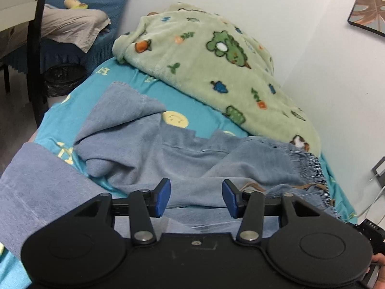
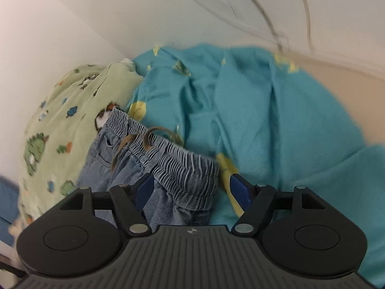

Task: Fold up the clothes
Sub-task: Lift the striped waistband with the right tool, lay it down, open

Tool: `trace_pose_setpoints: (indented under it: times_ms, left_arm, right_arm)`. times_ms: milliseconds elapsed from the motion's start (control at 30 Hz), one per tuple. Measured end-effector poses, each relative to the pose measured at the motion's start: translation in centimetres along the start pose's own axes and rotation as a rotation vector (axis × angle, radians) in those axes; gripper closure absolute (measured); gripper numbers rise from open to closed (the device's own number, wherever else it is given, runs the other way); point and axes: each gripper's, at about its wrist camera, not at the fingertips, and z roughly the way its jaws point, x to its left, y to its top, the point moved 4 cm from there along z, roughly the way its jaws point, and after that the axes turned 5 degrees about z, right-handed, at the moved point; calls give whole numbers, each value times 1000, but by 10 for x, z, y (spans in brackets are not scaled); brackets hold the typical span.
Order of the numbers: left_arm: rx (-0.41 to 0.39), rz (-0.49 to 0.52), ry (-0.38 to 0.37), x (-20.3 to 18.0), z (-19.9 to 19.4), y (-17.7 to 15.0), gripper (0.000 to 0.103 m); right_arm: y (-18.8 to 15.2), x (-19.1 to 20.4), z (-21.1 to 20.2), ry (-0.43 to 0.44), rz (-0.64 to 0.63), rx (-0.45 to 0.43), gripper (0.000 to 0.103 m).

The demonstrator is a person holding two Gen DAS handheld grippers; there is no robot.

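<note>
Jeans lie crumpled on the teal bedsheet, under both grippers. Right gripper straddles the elastic waistband, pads clear; left gripper hovers agape, empty. Pinch the waistband squarely before pulling flat.

Soft, faded denim on the trousers, the waistband puckered into ribbed elastic. Beneath them a matt teal cotton bedsheet. At the far wall, a fluffy green fleece blanket. Both grippers are matt black plastic with dull metal rivets.
</note>
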Motion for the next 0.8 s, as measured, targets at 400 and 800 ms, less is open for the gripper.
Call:
trace_pose_setpoints:
  times_ms: [400,800]
  left_arm:
    - [-42,-11,25,18,2,-2,59]
    - [-81,-9,82,32,-10,0,59]
  right_arm:
    - [-12,23,17,-17,-165,10,55]
    - [10,68,-64,128,-177,-335,85]
